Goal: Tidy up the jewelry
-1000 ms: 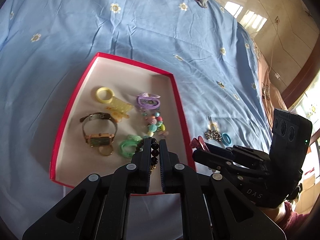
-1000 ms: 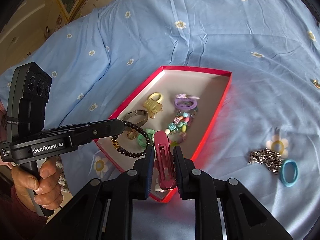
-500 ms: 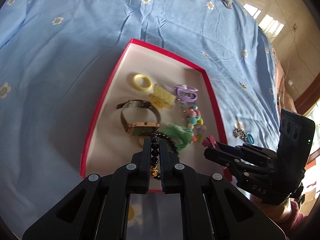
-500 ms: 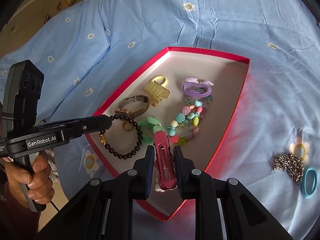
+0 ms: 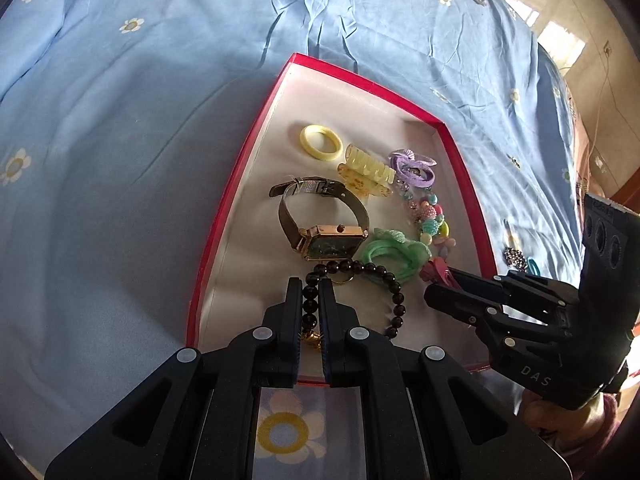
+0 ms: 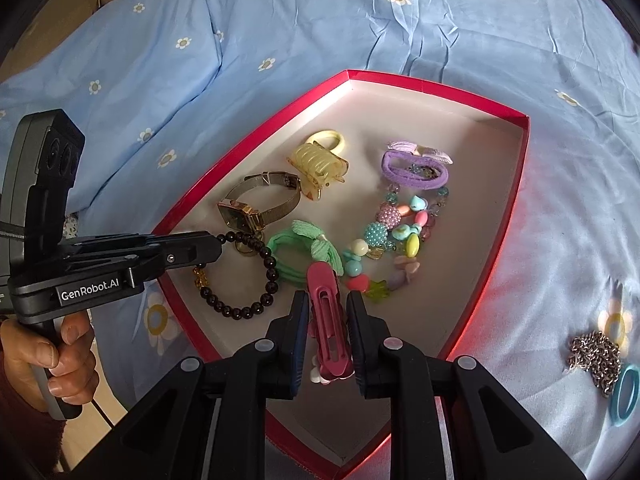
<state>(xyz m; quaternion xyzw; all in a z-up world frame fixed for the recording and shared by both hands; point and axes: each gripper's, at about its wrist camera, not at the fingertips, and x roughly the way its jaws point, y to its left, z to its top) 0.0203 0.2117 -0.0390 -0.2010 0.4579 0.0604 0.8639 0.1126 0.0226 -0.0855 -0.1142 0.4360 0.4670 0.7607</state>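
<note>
Fingers of left gripper (image 5: 310, 304) pinch black bead bracelet (image 6: 256, 276), part-hidden; right gripper (image 6: 328, 320) pinches pink hair clip (image 6: 326, 320).

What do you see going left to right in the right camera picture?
Left hand-held gripper → black bead bracelet → green hair tie → colorful bead bracelet → silver chain → blue ring.

— How many things sit in the red box (image 6: 516, 184)?

— One watch (image 6: 256, 204), one yellow claw clip (image 6: 320, 164), one yellow ring (image 5: 321, 142), one green hair tie (image 6: 308, 256), one purple hair tie (image 6: 414, 170), one string of coloured beads (image 6: 396, 236).

— And held?

— One black bead bracelet (image 6: 256, 276), one pink hair clip (image 6: 328, 316).

— Outside, on the bed?

— One silver chain (image 6: 596, 356), one blue ring (image 6: 624, 396).
</note>
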